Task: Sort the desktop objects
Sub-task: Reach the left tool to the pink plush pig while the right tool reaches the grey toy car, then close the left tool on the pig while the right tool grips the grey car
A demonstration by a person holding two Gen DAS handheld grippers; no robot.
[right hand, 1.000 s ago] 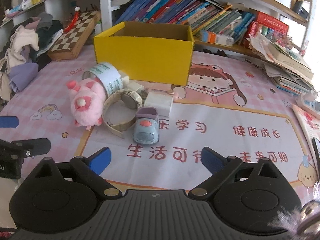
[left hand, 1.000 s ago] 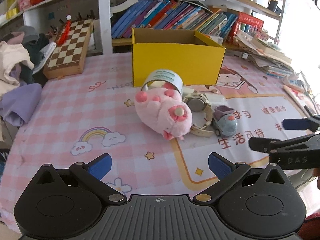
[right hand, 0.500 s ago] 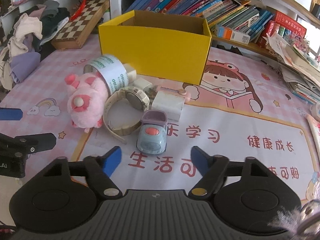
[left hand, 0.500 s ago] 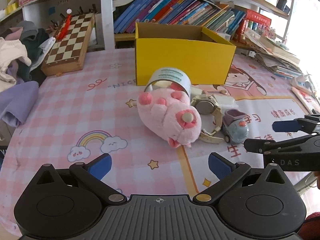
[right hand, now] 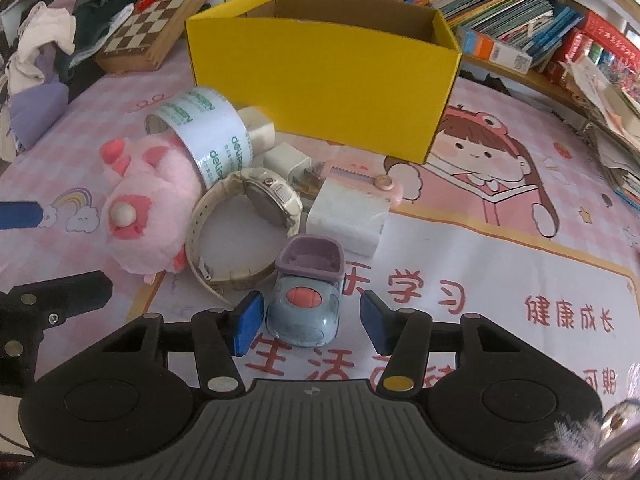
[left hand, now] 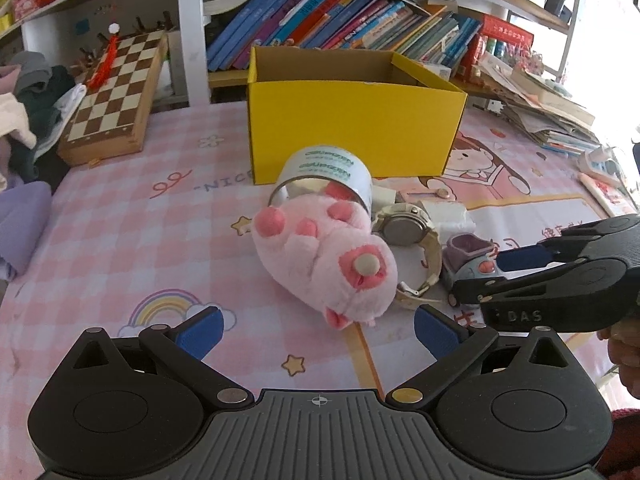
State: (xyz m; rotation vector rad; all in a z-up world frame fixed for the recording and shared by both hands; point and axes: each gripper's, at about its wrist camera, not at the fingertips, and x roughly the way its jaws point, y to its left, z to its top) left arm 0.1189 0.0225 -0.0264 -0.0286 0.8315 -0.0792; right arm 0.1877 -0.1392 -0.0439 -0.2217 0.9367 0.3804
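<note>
Toy car [right hand: 306, 303] between right fingers [right hand: 248, 322], wristwatch [right hand: 244, 220] touching behind.

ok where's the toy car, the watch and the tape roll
toy car [right hand: 303, 312], right wrist view, on its blue-grey hood beside the red button
watch [right hand: 269, 199], right wrist view, on the tilted watch face
tape roll [left hand: 325, 169], left wrist view, on the white outer side with green print

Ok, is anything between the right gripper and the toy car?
Nothing visible. The right gripper is open, its fingers flanking the toy car; the wristwatch lies just behind-left, beside the left finger's path.
</note>
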